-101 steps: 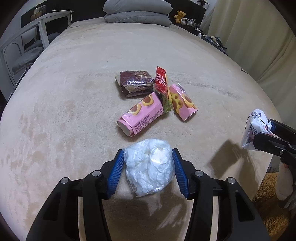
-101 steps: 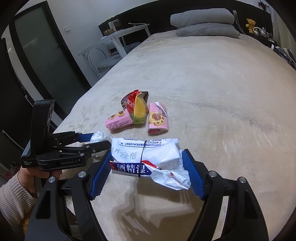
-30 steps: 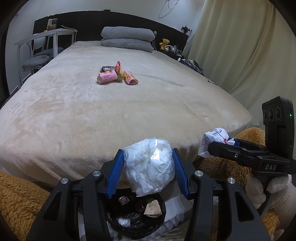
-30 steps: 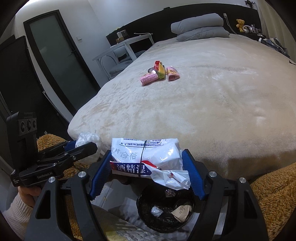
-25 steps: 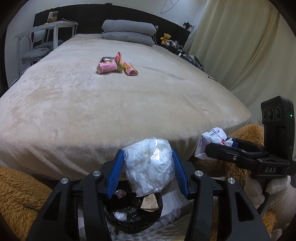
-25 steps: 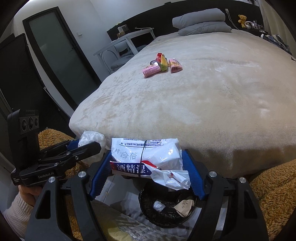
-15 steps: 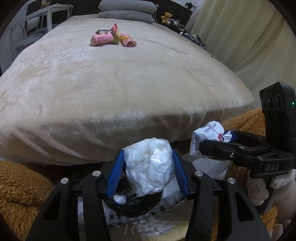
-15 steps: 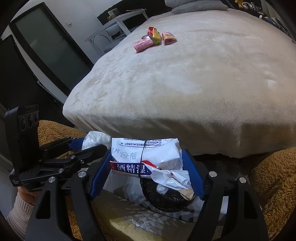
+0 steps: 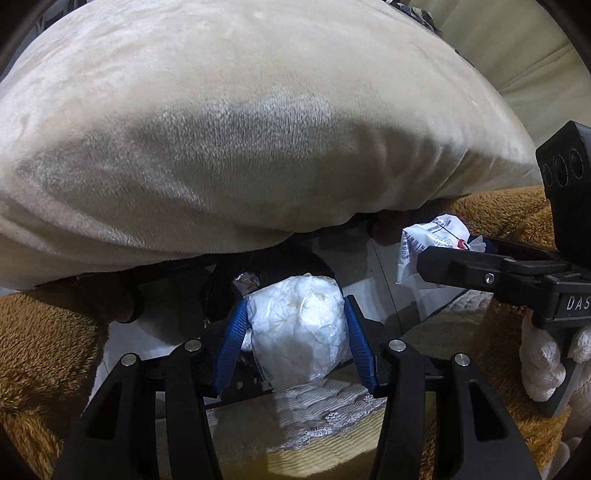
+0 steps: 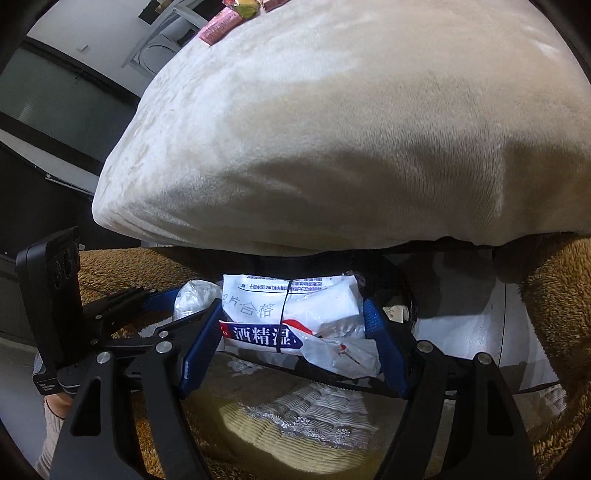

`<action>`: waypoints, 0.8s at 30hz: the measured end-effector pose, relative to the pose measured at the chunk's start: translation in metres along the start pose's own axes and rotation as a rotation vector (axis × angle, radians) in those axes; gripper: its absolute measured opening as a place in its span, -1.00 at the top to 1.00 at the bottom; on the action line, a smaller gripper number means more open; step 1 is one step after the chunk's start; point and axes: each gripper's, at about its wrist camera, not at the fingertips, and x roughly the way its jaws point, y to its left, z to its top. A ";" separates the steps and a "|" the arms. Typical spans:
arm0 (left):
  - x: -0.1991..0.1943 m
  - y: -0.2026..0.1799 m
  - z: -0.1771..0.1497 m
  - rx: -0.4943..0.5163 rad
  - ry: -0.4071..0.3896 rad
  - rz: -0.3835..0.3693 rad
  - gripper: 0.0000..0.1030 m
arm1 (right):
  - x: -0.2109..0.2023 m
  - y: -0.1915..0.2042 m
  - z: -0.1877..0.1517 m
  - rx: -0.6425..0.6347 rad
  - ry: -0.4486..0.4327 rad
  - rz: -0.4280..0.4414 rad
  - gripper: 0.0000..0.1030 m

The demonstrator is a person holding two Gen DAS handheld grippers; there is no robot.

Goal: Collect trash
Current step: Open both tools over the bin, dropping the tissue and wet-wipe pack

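My left gripper [image 9: 295, 328] is shut on a crumpled white plastic ball [image 9: 297, 325], its blue pads pressed on both sides. It hangs right over a black-lined trash bin [image 9: 225, 291] at the foot of the bed, most of the bin hidden behind the ball. My right gripper [image 10: 293, 325] is shut on a white wet-wipe packet [image 10: 291, 310] with blue and red print, also over the bin [image 10: 400, 295]. Each gripper shows in the other's view: the right one [image 9: 424, 258] with its packet [image 9: 432, 240] at right, the left one [image 10: 177, 299] with the ball [image 10: 194, 295] at left.
The beige plush bed [image 9: 240, 129] bulges over the bin. Brown fluffy fabric [image 9: 40, 350] flanks both sides. A quilted mat with lace trim [image 9: 325, 410] lies below the grippers. Pink snack wrappers [image 10: 221, 26] sit far up on the bed. A gloved hand [image 9: 543, 365] holds the right gripper.
Both grippers have sunk and tipped downward from above the bed's edge to just over the bin, still holding their trash. The bed now fills the upper part of both views.
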 end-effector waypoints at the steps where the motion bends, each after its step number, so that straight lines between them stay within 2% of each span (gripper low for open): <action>1: 0.003 -0.001 0.001 0.005 0.013 -0.001 0.01 | 0.003 -0.001 0.000 0.006 0.010 0.000 -0.46; 14: 0.018 -0.004 -0.003 -0.012 0.100 0.000 -0.01 | 0.028 -0.005 0.006 0.062 0.094 -0.001 -0.48; 15: 0.019 -0.005 -0.002 -0.008 0.103 0.007 -0.11 | 0.029 -0.006 0.006 0.069 0.097 0.009 -0.57; 16: 0.019 -0.006 -0.001 -0.005 0.099 0.014 -0.21 | 0.029 -0.008 0.006 0.079 0.100 0.018 -0.62; 18: 0.016 -0.005 -0.002 -0.008 0.090 0.016 -0.22 | 0.028 -0.010 0.006 0.089 0.094 0.011 -0.68; 24: 0.009 0.003 -0.001 -0.024 0.066 0.017 -0.22 | 0.024 -0.015 0.007 0.114 0.077 0.017 -0.68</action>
